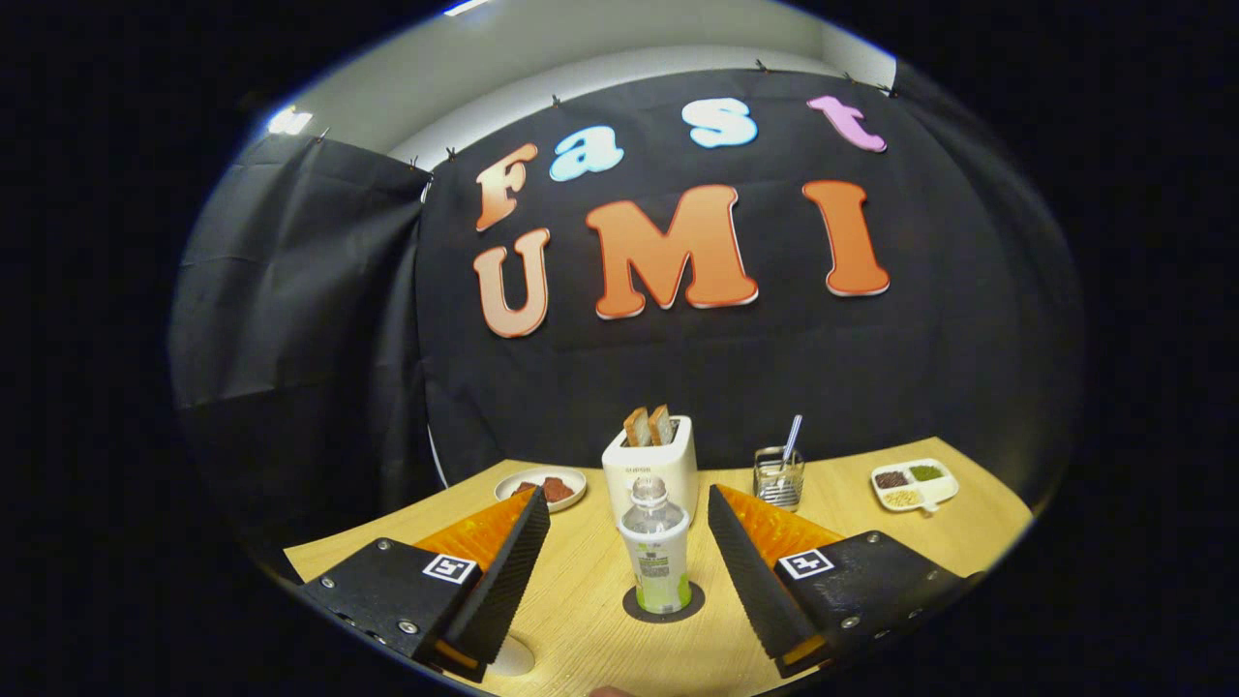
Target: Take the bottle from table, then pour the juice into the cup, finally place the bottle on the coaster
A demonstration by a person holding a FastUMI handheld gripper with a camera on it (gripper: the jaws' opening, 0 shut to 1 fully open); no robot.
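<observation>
standing: bottle (655, 557) upright on coaster (632, 608), between the fingers, untouched.
hand-held gripper (629, 554): fingers wide apart, holding nothing.
cup (778, 477): beyond, beside toaster (650, 463).
progress: placement looks complete; pour unverifiable.

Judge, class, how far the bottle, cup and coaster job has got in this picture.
Looks done: the bottle stands upright on the dark coaster, so the placing step seems finished. In hand: nothing. The tongs are open, a finger on each side of the bottle, neither touching it. Left: at most drawing the tongs back. Whether juice was poured cannot be told; the glass cup with a straw stands beyond, its contents unclear.
</observation>
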